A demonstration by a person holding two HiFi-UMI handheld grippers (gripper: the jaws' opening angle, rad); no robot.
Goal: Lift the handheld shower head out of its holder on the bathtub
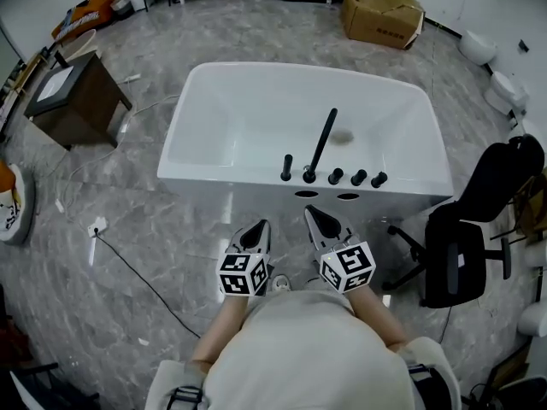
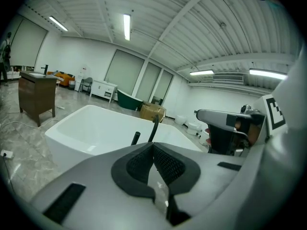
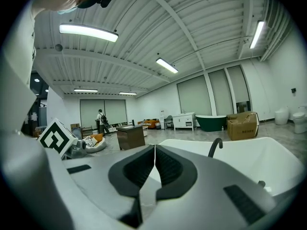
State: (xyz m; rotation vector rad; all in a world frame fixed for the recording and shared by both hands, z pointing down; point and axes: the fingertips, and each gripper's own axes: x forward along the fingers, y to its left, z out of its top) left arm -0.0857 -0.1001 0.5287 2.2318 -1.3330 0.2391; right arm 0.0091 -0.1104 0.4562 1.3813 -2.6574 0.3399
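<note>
A white bathtub [image 1: 214, 118] stands in the middle of the floor, just ahead of me. On its near rim a short black handheld shower head [image 1: 286, 167] stands upright in its holder, left of the tall curved black spout [image 1: 323, 142] and three black knobs [image 1: 359, 178]. My left gripper [image 1: 259, 227] and right gripper [image 1: 312, 213] hover side by side short of the rim, both shut and empty. In the left gripper view the shower head [image 2: 135, 138] and spout [image 2: 154, 127] rise just beyond the closed left gripper [image 2: 153, 145]. The right gripper [image 3: 154, 147] points at the tub, spout [image 3: 214, 147] to its right.
A black office chair [image 1: 466, 246] stands right of the tub. A brown cabinet [image 1: 73, 96] is at the far left, a cardboard box [image 1: 382, 14] behind the tub. A cable [image 1: 128, 263] and a socket lie on the grey floor at left. Toilets [image 1: 477, 48] line the right wall.
</note>
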